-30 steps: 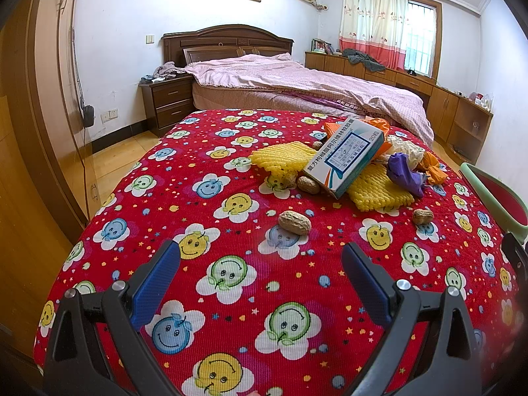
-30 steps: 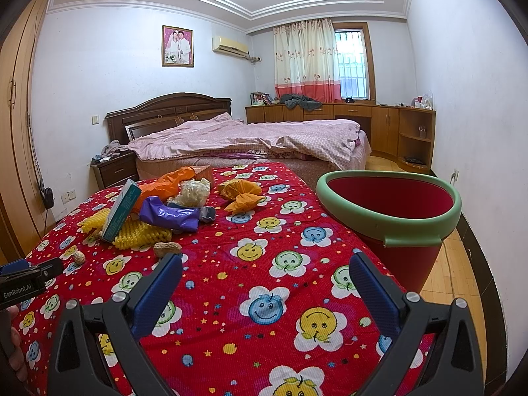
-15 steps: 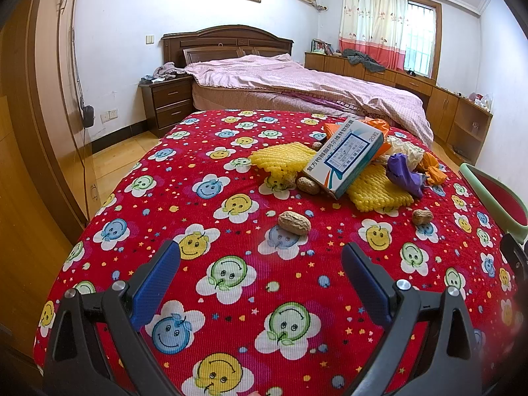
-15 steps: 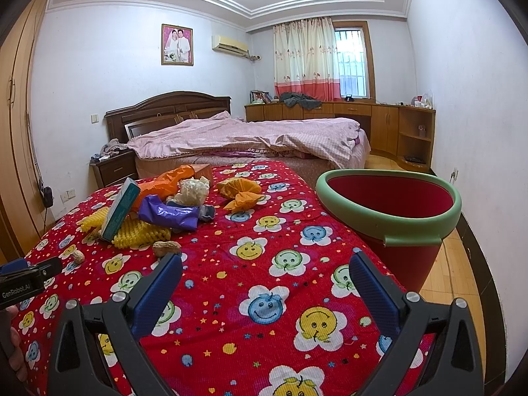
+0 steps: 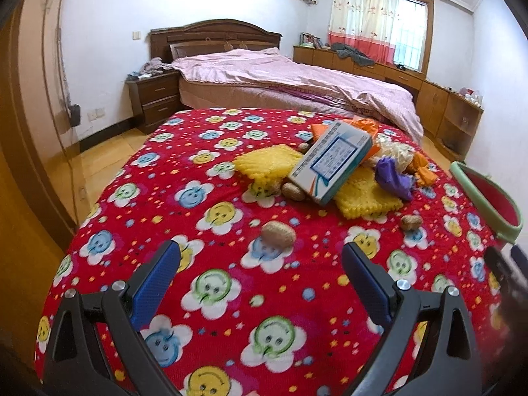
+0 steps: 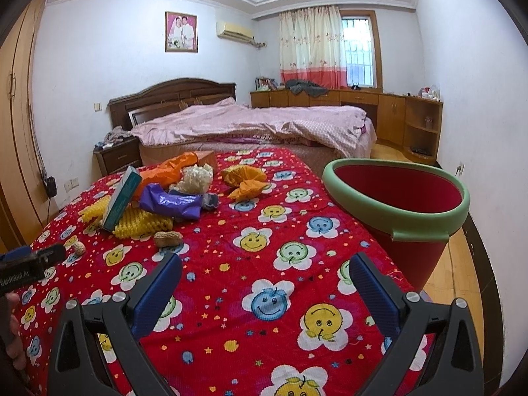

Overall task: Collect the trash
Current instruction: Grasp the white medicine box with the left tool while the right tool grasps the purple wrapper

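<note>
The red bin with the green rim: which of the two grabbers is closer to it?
Right. The right gripper hangs open over the cloth with the bin just ahead on its right. The left gripper sits further off; the bin is at its far right edge.

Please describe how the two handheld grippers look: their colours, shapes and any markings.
Both the left gripper and the right gripper have black frames with triangular cut-outs, silver bolts and two flat blue finger pads. In the right wrist view, the left gripper carries white lettering, seemingly "GenRobot.AI".

White walls [image 6: 99, 66], wooden bed [image 6: 247, 122], curtained window [image 6: 358, 56], wood floor [image 5: 99, 161].
</note>
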`<state>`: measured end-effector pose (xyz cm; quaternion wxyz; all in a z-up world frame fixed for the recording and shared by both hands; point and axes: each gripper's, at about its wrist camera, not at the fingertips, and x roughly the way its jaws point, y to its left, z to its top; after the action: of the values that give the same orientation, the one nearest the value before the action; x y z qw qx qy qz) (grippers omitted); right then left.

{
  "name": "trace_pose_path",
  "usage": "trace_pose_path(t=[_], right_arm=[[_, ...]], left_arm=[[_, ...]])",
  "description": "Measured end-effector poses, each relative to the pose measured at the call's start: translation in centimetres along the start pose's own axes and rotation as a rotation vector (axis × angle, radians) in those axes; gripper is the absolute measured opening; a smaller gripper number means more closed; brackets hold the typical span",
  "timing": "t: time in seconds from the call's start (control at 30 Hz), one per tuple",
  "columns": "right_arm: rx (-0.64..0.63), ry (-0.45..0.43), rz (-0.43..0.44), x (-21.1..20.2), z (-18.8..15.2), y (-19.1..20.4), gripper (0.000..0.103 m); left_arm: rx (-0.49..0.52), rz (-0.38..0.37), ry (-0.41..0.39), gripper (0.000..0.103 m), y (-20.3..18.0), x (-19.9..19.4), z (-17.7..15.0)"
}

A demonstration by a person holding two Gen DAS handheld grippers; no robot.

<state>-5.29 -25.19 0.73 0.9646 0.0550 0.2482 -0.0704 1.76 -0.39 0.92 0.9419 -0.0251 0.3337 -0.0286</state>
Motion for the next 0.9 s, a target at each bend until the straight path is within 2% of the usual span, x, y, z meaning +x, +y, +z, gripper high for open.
trace_pose_path(t=[0.17,0.43,0.67,0.9], right_arm=[[0.000,0.052,0.007,0.8,0.6,0.1,0.103],[0.013,0.094,0.032,1.2,2.7,0.7,0.103],[0.049,0.151,0.051,3.0,4.5,1.2,0.103],[0.103,0.197,0.038,4.8,5.3,1.4,0.103]], left_arm=[[0.011,-0.063,0.038,0.098,-0.5,1.0,2.2],[0.116,-0.117,0.074,0.098,-1.6,4.0,5.7],[0.195,-0.173,0.118,0.098,-2.8,7.7,7.3],[0.272,-0.226,0.150,0.086,-4.0,10.7,8.1]])
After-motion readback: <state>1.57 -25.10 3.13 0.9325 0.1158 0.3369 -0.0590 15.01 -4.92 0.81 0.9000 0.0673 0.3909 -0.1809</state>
